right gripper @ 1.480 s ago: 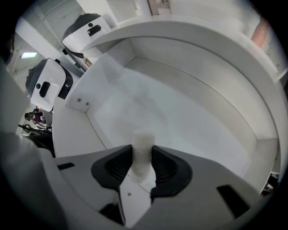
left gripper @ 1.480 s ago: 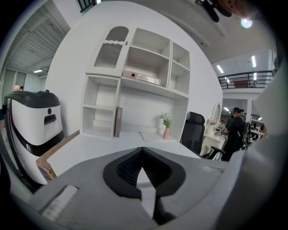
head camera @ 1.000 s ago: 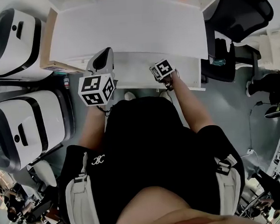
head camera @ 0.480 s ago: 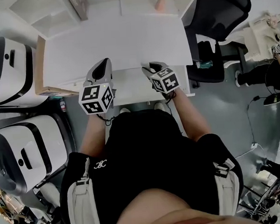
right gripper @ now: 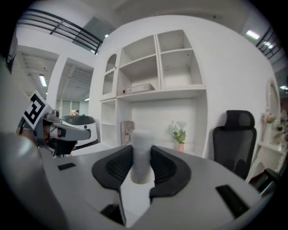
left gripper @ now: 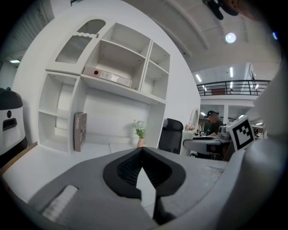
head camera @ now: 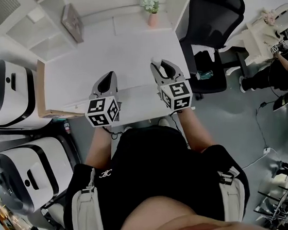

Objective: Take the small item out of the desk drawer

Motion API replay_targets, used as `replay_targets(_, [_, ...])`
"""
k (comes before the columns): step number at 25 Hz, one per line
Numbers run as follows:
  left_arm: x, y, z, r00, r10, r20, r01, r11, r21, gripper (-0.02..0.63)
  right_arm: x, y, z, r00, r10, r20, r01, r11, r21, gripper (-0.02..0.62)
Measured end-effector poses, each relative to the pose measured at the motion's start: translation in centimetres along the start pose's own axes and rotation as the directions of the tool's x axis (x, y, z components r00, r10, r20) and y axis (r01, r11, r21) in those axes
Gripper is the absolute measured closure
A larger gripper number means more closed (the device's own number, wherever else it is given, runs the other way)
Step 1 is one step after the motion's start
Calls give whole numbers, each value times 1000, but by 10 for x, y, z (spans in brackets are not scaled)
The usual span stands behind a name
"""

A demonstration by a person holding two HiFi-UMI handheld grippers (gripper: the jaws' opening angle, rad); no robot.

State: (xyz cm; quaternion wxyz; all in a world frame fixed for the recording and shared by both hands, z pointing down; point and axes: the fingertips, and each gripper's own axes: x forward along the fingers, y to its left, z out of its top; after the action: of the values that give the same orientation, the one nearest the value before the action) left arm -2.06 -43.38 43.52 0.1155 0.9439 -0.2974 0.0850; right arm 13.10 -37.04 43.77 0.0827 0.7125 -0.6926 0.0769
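Observation:
The white desk point(head camera: 125, 55) lies in front of me, and its white drawer point(head camera: 141, 107) stands pulled out under the front edge. My right gripper point(head camera: 161, 65) hovers over the desk's right part, above the drawer. It is shut on a small white cylinder point(right gripper: 141, 155), which stands upright between the dark pads point(right gripper: 165, 167). My left gripper point(head camera: 108, 80) hangs level with it over the desk's left part. Its jaws point(left gripper: 143, 150) meet at the tips with nothing between them. The drawer's inside is hidden by the grippers and my body.
A black office chair point(head camera: 211, 15) stands right of the desk. A potted plant point(head camera: 150, 4) and an upright book point(head camera: 72, 21) sit at the desk's back by white shelves point(left gripper: 121, 67). Large white machines point(head camera: 11, 91) flank the left side. People work at a desk at the far right point(head camera: 281, 55).
The right gripper has come up from the drawer and forward over the desk top. The left gripper has also shifted forward. More of the desk's back is in view.

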Motion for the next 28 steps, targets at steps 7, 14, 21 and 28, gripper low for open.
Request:
replay_targets(7, [26, -28, 14, 999, -36, 1, 36, 999, 27, 591, -27, -49, 37, 979, -147, 144, 145, 989, 25, 480])
replay_targets(14, [38, -54, 22, 999, -51, 9, 51, 998, 48, 591, -39, -76, 36, 977, -147, 153, 135, 987, 86, 480])
replay_targets(21, [38, -65, 22, 999, -41, 6, 41, 998, 57, 592, -46, -84, 38, 977, -137, 164, 123, 988, 89, 479])
replay_targets(28, [34, -67, 21, 1000, -29, 5, 29, 998, 57, 591, -47, -81, 35, 981, -115, 157, 102, 991, 87, 479])
